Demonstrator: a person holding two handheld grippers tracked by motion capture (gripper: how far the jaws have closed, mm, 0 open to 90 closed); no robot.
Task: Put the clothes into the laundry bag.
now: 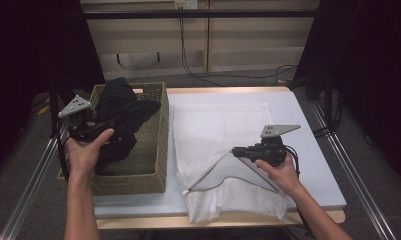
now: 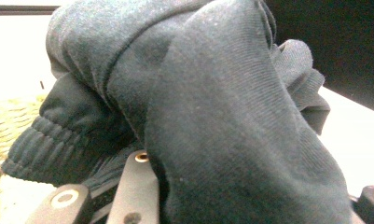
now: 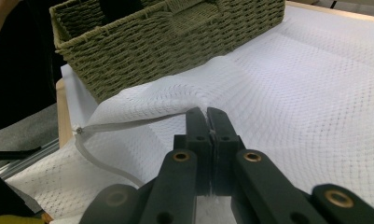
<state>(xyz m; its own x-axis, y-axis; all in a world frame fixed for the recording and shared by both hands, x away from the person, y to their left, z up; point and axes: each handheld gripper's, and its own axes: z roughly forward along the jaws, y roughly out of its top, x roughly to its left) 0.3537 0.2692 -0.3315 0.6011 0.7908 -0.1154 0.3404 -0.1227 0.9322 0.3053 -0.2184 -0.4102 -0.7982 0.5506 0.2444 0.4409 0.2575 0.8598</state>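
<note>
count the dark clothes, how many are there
1 that can be told apart: a dark garment bunched over the woven basket, gripped by the left claw. More may be hidden in the bundle or deeper in the basket.

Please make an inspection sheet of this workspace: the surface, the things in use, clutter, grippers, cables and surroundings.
Surface: white table, bare at the far right.
Job's things: dark garment lifted over the woven basket; white mesh bag lies flat, its zip opening gaping toward the near edge.
Clutter: nothing seen.
Grippers: left hand-held gripper grips the dark garment above the basket; right hand-held gripper is shut on the mesh bag's upper layer and lifts it.
Cables: black cables lie on the floor behind the table; one trails from the right gripper.
Surroundings: dark curtains on both sides, pale wall panels behind, metal rails beside the table.
</note>
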